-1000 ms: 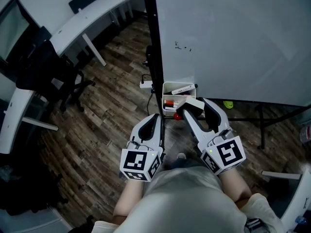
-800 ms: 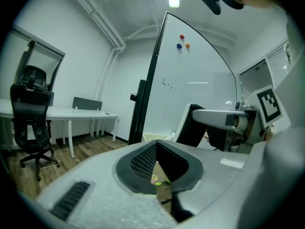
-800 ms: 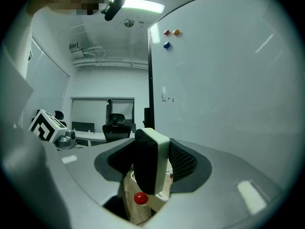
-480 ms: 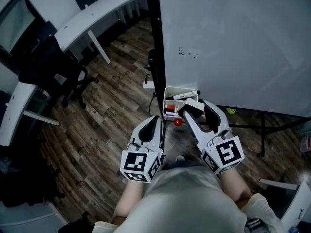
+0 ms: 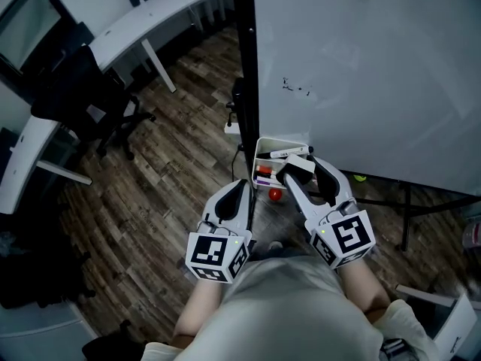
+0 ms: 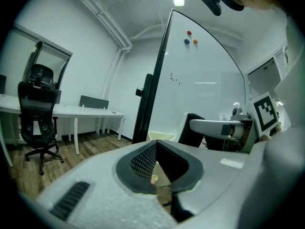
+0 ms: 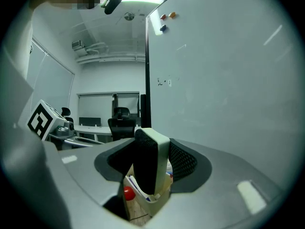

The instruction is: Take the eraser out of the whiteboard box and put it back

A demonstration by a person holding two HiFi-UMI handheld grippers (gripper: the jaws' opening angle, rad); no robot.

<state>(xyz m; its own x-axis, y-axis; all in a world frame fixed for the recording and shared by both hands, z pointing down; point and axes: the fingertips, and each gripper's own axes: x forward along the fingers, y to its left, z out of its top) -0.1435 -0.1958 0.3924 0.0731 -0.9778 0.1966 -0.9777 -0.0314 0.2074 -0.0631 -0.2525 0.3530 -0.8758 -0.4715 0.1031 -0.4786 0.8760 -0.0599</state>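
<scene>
The eraser [image 5: 295,165], a white block with a black felt face, is clamped between the pads of my right gripper [image 5: 302,168]. It hangs just at the near rim of the white whiteboard box [image 5: 263,143], which holds markers [image 5: 287,153]. In the right gripper view the eraser [image 7: 151,163] stands upright between the jaws, with the box [image 7: 161,197] below and behind it. My left gripper [image 5: 242,183] waits to the left of the box, jaws together and holding nothing. From the left gripper view [image 6: 155,149] the box [image 6: 159,136] shows just past the tips.
The whiteboard [image 5: 361,74] fills the right, with its black frame post [image 5: 246,66] beside the box. A red ball [image 5: 275,194] lies under the box. A black office chair [image 5: 83,100] and white desks [image 5: 143,21] stand at the left over a wooden floor.
My right gripper has eased forward and a little down with the eraser, closer to the box. The left gripper has stayed where it was.
</scene>
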